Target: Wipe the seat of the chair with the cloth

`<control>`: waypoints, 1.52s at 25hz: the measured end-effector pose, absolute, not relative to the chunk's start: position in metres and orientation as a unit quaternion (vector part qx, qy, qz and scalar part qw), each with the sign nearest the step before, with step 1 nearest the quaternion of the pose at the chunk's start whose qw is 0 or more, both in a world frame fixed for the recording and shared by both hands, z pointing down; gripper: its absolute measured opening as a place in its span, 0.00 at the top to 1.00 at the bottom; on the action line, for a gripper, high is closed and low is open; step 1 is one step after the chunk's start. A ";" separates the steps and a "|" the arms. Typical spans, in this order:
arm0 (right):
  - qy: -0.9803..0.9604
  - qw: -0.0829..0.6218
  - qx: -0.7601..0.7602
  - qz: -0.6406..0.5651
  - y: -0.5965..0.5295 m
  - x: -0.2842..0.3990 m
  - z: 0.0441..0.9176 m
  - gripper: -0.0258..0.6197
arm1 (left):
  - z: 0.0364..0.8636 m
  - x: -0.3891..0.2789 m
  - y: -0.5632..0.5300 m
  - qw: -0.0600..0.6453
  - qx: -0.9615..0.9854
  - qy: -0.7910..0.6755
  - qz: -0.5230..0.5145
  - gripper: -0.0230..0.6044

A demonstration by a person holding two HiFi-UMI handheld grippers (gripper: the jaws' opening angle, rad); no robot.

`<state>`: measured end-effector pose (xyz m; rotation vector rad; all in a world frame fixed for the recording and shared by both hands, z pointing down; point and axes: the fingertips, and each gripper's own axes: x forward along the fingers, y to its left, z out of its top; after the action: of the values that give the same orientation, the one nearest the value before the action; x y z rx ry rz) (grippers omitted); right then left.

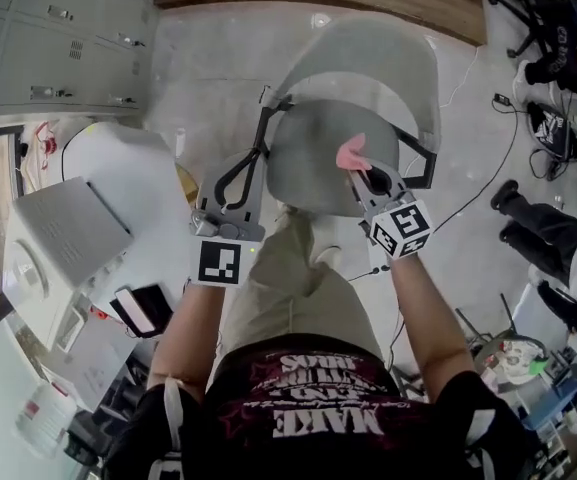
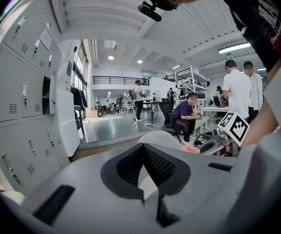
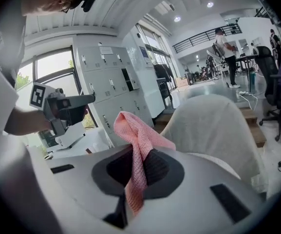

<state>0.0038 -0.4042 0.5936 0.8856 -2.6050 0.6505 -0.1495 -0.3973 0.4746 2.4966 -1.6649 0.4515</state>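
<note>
Above the chair seat (image 1: pixel 308 173), the right gripper (image 3: pixel 139 154) clamps the pink cloth (image 3: pixel 136 130); the left gripper (image 2: pixel 142 149) is closed, empty.

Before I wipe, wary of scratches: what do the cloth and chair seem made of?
Cloth: pink textile, probably microfibre; a waffle-like weave shows and it drapes softly. Chair: pale grey, matte, probably moulded plastic; smooth one-piece shell, though a fabric cover can't be ruled out.
</note>
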 end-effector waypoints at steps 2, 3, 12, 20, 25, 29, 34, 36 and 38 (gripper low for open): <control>-0.908 0.168 0.300 0.240 -0.411 -0.010 0.628 0.92 | 0.490 -0.154 -0.402 0.062 0.820 -0.549 0.152 0.96; -0.906 0.175 0.295 0.249 -0.414 -0.017 0.646 0.92 | 0.496 -0.156 -0.404 0.067 0.819 -0.549 0.153 0.96; -0.867 0.282 0.269 0.311 -0.434 -0.069 0.817 0.92 | 0.555 -0.177 -0.406 0.097 0.819 -0.531 0.193 0.96; -0.841 0.393 0.247 0.277 -0.447 -0.103 0.935 0.92 | 0.597 -0.171 -0.391 0.134 0.825 -0.505 0.216 0.96; -0.837 0.411 0.238 0.271 -0.458 -0.098 0.957 0.91 | 0.617 -0.166 -0.389 0.148 0.828 -0.489 0.229 0.96; -0.800 0.420 0.299 0.307 -0.468 -0.032 0.961 0.91 | 0.621 -0.164 -0.398 0.151 0.830 -0.486 0.227 0.96; -0.755 0.434 0.366 0.327 -0.481 0.072 0.964 0.91 | 0.614 -0.163 -0.414 0.150 0.830 -0.494 0.211 0.96; -0.731 0.449 0.395 0.329 -0.481 0.111 0.964 0.91 | 0.610 -0.163 -0.418 0.148 0.830 -0.497 0.206 0.96; -0.705 0.463 0.423 0.330 -0.478 0.138 0.962 0.91 | 0.607 -0.163 -0.421 0.149 0.829 -0.500 0.201 0.96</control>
<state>0.1383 -0.4781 0.9622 1.0398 -1.7341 0.8111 -0.1632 -0.4205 0.6074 2.3833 -1.4383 0.5768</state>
